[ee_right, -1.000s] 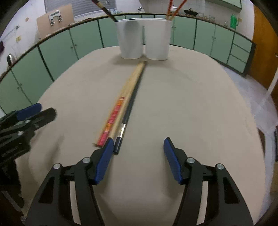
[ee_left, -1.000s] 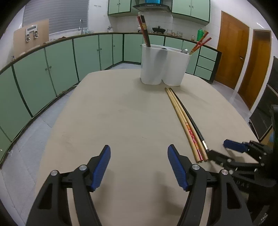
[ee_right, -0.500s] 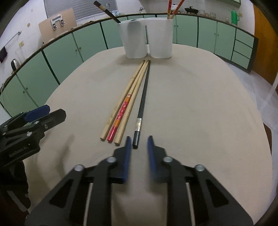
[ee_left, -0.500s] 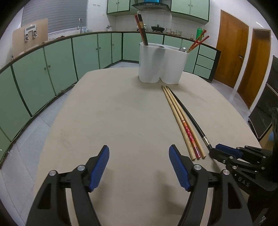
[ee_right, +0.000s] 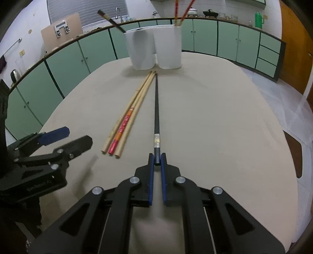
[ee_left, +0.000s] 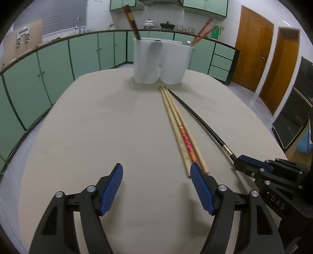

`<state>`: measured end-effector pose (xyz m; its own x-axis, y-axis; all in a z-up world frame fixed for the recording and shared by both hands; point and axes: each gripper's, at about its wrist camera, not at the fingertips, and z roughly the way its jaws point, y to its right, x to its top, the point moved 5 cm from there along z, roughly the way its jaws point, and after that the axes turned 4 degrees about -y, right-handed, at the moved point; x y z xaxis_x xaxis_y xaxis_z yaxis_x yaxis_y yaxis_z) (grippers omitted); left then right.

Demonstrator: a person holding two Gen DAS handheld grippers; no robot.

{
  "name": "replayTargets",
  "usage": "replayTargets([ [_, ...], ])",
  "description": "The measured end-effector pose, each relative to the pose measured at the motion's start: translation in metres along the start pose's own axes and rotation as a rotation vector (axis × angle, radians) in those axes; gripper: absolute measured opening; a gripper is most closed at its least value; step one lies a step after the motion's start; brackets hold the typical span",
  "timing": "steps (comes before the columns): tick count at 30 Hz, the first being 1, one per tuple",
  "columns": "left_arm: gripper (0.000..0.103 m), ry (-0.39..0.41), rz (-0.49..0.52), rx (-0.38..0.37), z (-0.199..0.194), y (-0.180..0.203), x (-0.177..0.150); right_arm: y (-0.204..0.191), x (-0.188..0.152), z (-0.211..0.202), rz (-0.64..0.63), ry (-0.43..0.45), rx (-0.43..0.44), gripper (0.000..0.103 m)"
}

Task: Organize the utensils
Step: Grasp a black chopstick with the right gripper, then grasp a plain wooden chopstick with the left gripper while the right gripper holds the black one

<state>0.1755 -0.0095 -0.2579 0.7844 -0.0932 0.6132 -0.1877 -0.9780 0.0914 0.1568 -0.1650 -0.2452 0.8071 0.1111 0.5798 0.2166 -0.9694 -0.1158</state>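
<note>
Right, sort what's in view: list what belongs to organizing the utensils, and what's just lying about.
Part of the job:
- black chopstick, clamped in the right gripper
- three loose chopsticks on the table
- white holder
- left gripper, open

Just about:
- green bottle
- pots on the counter

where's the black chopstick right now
In the right wrist view the black chopstick lies on the table, its near end pinched in the right gripper, just right of the three lighter chopsticks, tip toward the white holder.
</note>
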Motion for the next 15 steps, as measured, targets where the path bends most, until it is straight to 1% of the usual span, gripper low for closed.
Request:
replayTargets([
  [2, 0.070, -0.010, 0.001, -0.005, 0.005, 0.006, -0.001, 0.006, -0.002, 0.000, 0.005, -0.001, 0.000, 0.006],
  [6, 0.070, -0.032, 0.001, 0.010, 0.013, 0.010, 0.000, 0.014, -0.004, 0.001, 0.022, -0.006, 0.006, 0.006],
  [9, 0.070, -0.064, -0.001, 0.034, 0.021, 0.010, -0.001, 0.018, -0.004, 0.002, 0.036, -0.007, 0.015, 0.006],
  [15, 0.070, -0.075, 0.021, 0.071, 0.024, 0.014, 0.001, 0.017, -0.004, 0.003, 0.035, -0.009, 0.030, 0.006],
])
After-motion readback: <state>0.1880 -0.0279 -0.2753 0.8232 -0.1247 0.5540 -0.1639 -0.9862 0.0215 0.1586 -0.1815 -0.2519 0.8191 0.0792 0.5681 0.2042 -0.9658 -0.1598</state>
